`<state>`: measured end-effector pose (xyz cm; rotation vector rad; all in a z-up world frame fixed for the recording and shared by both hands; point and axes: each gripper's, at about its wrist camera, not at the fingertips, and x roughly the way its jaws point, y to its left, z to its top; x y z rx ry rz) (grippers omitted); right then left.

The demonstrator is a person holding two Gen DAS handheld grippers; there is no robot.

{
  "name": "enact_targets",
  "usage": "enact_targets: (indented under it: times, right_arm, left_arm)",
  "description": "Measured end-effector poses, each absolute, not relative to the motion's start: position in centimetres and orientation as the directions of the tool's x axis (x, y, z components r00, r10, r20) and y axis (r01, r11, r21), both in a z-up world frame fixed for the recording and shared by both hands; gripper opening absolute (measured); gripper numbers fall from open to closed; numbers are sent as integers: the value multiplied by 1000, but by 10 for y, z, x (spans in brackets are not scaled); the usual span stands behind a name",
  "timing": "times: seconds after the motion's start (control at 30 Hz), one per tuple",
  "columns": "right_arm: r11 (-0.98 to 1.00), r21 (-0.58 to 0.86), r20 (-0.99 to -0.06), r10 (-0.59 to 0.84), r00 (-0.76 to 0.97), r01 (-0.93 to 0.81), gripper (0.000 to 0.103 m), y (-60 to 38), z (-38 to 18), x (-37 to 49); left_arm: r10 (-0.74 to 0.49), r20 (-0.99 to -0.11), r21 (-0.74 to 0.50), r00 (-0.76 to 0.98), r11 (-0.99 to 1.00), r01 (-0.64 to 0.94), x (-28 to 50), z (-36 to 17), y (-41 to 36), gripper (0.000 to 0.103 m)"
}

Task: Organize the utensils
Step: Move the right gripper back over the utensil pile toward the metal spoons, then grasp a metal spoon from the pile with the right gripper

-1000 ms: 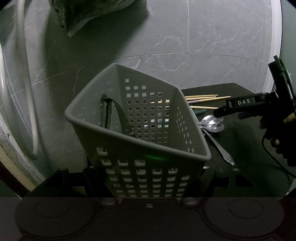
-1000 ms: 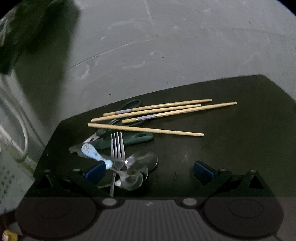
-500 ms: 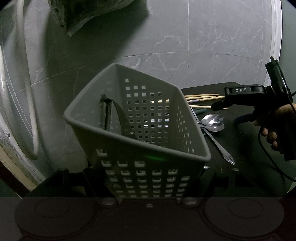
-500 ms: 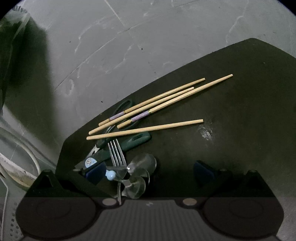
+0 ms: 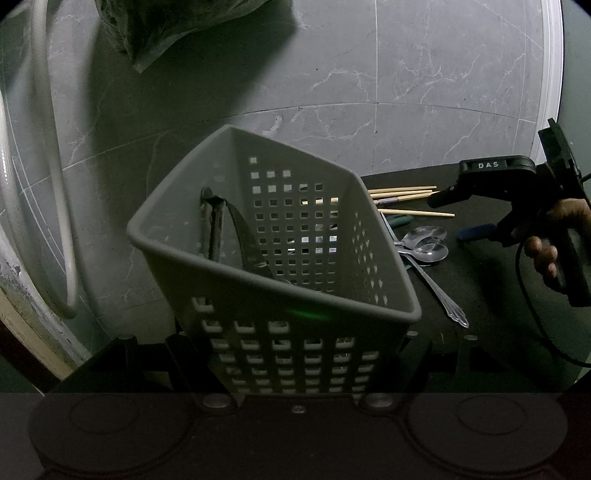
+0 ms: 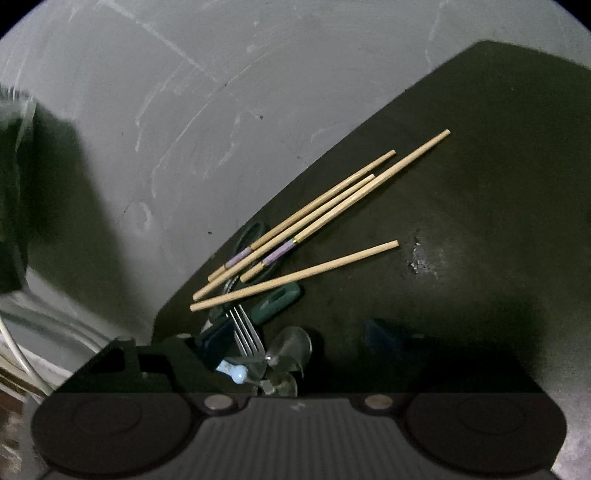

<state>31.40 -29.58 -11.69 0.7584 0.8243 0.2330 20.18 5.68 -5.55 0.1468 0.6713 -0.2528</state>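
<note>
My left gripper (image 5: 295, 350) is shut on a grey perforated basket (image 5: 273, 266), holding its near wall; dark utensils (image 5: 221, 229) lean inside. My right gripper (image 6: 299, 332) is open and empty above the black mat (image 6: 480, 221), and it also shows in the left wrist view (image 5: 454, 214). Below it lie several wooden chopsticks (image 6: 325, 210), a fork (image 6: 243, 332), spoons (image 6: 291, 347), green-handled scissors (image 6: 280, 295) and a light-blue-handled utensil (image 6: 232, 371). The spoons (image 5: 424, 243) and chopsticks (image 5: 406, 194) also show right of the basket.
The mat lies on a grey marble floor (image 5: 332, 74). A white hose (image 5: 55, 184) curves at the left. A dark plastic bag (image 5: 166, 22) lies at the far left.
My right gripper has risen and tilted, so the utensil pile slid lower in its view. The left gripper and basket have barely moved.
</note>
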Motion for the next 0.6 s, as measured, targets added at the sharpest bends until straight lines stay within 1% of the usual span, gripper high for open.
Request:
enact_targets:
  times: [0.07, 0.2, 0.23, 0.3, 0.4, 0.43, 0.47, 0.5, 0.57, 0.6]
  right_arm:
    - [684, 725, -553, 510, 659, 80, 78, -302, -121, 317]
    - [632, 774, -518, 594, 616, 42, 78, -312, -127, 322]
    - [660, 751, -532, 582, 615, 25, 79, -312, -124, 321]
    - [752, 658, -579, 535, 615, -35, 90, -307, -113, 318]
    - [884, 449, -662, 428, 615, -131, 93, -297, -100, 316]
    - [911, 383, -681, 390, 619, -152, 93, -295, -97, 316]
    - [923, 350, -685, 370, 627, -162, 93, -295, -96, 315]
    - [925, 343, -686, 365, 629, -163, 93, -296, -95, 316]
    - [906, 394, -673, 397, 624, -152, 92, -302, -96, 319]
    - [888, 436, -663, 425, 617, -144, 88, -305, -98, 321]
  left_arm:
    - [-184, -631, 53, 754, 959, 278, 201, -56, 57, 77]
    - [-184, -631, 53, 754, 959, 278, 202, -55, 57, 77]
    - [-183, -631, 53, 754, 959, 278, 202, -55, 56, 77]
    - [-183, -631, 52, 754, 959, 277, 202, -56, 57, 77]
    - [-184, -630, 52, 754, 960, 277, 202, -55, 56, 77]
    - [-184, -630, 52, 754, 960, 277, 202, -56, 56, 77]
    - [-184, -630, 52, 754, 960, 277, 202, -56, 56, 77]
    - [-184, -630, 52, 754, 960, 277, 202, -56, 56, 77]
    - [-183, -630, 52, 754, 960, 277, 202, -56, 56, 77]
    - [-183, -630, 52, 754, 960, 277, 202, -56, 56, 77]
